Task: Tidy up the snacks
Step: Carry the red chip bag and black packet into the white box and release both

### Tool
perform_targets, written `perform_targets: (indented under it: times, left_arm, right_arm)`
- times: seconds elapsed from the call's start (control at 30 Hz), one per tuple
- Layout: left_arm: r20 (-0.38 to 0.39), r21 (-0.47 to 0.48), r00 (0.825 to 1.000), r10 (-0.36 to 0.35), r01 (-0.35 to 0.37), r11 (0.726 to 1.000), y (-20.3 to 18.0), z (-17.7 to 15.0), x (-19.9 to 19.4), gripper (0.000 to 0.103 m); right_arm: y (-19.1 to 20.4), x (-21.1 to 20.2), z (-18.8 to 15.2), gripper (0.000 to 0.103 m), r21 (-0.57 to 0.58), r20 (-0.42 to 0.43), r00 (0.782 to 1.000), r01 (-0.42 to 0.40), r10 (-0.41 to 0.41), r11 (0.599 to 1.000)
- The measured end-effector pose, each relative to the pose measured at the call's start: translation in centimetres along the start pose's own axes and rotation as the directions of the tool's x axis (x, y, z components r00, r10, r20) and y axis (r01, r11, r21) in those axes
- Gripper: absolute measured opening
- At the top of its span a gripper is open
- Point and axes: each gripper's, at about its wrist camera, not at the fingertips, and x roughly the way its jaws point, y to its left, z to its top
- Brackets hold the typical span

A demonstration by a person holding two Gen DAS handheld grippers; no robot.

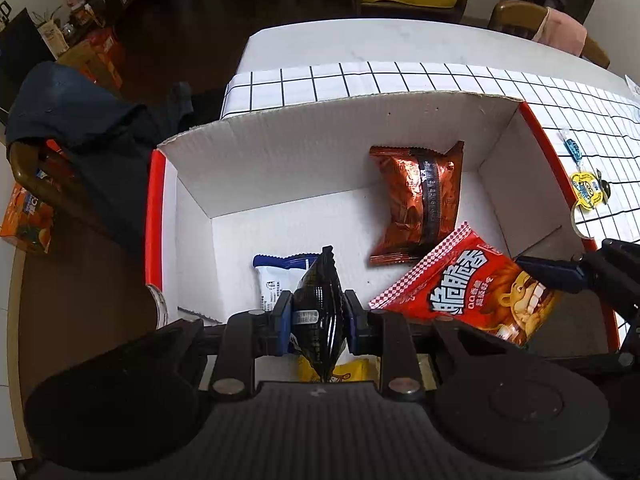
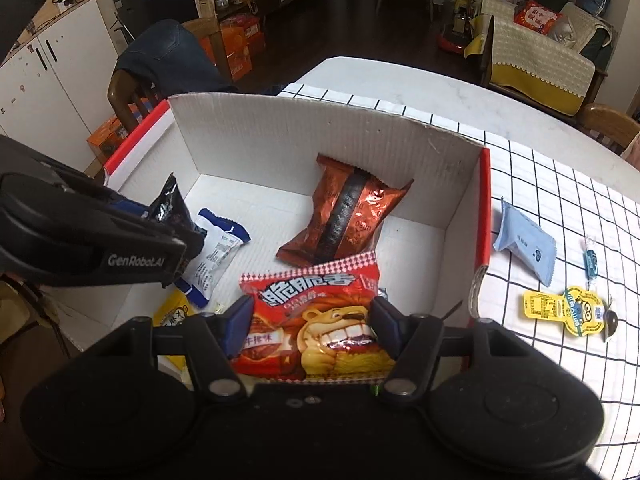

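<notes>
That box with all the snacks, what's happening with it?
A person is tidying snacks into the white cardboard box using two hand-held grippers. The left gripper pinches a black packet, and the right gripper holds a red lion packet, both over the box. A copper packet and a blue-and-white packet already lie inside. A pale blue packet and a yellow minion snack wait outside on the checked cloth.

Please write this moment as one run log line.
left gripper: holds black packet | right gripper: holds red packet | both over box
</notes>
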Motion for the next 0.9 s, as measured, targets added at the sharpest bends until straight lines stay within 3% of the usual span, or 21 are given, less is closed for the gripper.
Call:
perform_targets:
  times: [0.37, 0.6, 0.8, 0.9]
  left_arm:
    - [0.011, 0.005, 1.000, -0.013, 0.013, 1.000, -0.3, -0.4, -0.9, 0.026]
    - [0.059, 0.009, 0.998, -0.023, 0.022, 1.000, -0.4, -1.1, -3.0, 0.048]
    - [0.107, 0.021, 0.993, -0.043, 0.041, 0.999, -1.0, -1.9, -5.3, 0.060]
    - [0.136, 0.030, 0.989, -0.058, 0.054, 0.998, -1.6, -2.3, -6.7, 0.061]
  right_arm:
    - [-0.5, -1.9, -0.2, 0.064, 0.048, 0.026, 0.999, -0.045, 0.044, 0.998]
    - [-1.3, -4.8, -0.7, 0.072, 0.079, 0.078, 0.994, -0.085, 0.079, 0.993]
    - [-2.1, -7.5, -1.5, 0.077, 0.098, 0.122, 0.988, -0.109, 0.097, 0.989]
    - [-2.7, -9.1, -2.0, 0.080, 0.111, 0.145, 0.984, -0.119, 0.103, 0.987]
